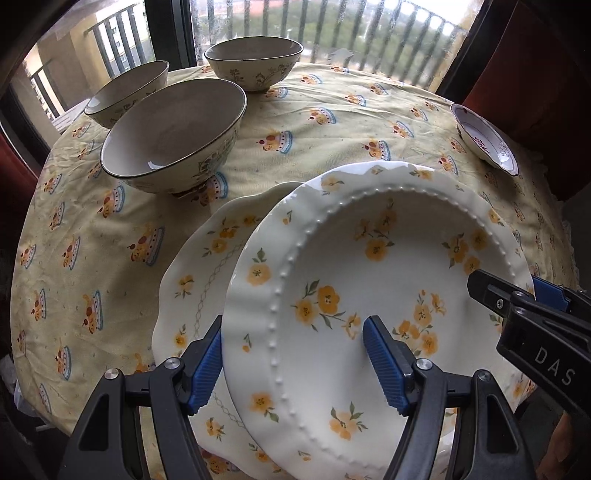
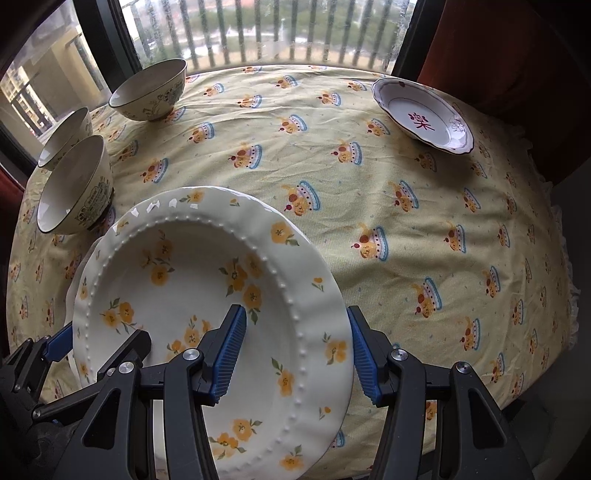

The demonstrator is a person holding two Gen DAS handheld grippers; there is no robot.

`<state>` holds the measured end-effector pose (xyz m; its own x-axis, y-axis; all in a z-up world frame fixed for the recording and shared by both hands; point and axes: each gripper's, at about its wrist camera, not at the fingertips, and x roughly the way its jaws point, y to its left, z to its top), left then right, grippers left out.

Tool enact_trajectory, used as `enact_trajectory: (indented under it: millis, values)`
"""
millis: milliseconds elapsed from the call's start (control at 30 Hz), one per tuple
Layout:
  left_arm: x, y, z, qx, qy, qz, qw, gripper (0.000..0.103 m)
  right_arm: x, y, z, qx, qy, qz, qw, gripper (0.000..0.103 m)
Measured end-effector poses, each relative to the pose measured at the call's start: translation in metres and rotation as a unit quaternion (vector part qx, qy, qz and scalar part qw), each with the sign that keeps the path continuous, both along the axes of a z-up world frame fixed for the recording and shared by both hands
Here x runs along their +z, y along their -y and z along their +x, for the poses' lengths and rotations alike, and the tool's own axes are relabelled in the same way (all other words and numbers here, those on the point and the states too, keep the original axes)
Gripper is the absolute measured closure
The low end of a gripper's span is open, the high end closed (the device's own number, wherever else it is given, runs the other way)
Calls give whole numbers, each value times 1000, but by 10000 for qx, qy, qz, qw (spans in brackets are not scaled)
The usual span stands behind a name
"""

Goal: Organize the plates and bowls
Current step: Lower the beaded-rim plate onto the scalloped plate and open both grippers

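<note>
A white plate with yellow flowers and a beaded ring point(image 1: 369, 280) point(image 2: 192, 295) is held over a second flowered plate point(image 1: 199, 280) that lies on the table. My left gripper point(image 1: 295, 362) straddles the top plate's left rim, one pad outside, one inside. My right gripper point(image 2: 295, 354) straddles its right rim the same way; it also shows in the left wrist view point(image 1: 524, 299). Three cream bowls point(image 1: 173, 136) point(image 1: 127, 92) point(image 1: 255, 61) stand at the far left. A small white dish with a red character point(image 2: 423, 114) point(image 1: 485, 138) sits at the far right.
The round table wears a yellow cloth with a cake pattern point(image 2: 332, 177). A window with railings point(image 2: 258, 33) is behind it. Red chair backs point(image 2: 498, 48) stand at the far right.
</note>
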<state>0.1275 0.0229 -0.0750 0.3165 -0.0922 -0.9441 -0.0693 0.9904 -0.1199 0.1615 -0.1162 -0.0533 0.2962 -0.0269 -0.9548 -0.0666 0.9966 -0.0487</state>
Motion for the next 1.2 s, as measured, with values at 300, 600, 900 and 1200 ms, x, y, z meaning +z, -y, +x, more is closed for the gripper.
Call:
enact_trajectory:
  millis: [300, 600, 900, 1200]
  values:
    - [-17, -8, -8, -122, -232, -171, 9995, 29, -14, -14, -3, 67, -133, -210, 9997, 44]
    - [-21, -10, -6, -247, -176, 7, 9995, 26, -23, -20, -1, 69, -177, -253, 9995, 44]
    - [-24, -4, 4, -13, -118, 359, 9993, 16, -27, -23, -8, 236, -54, -277, 9993, 45]
    - [-22, -3, 16, -74, -319, 553, 9979, 13, -17, -16, -12, 98, -35, 91, 9999, 45]
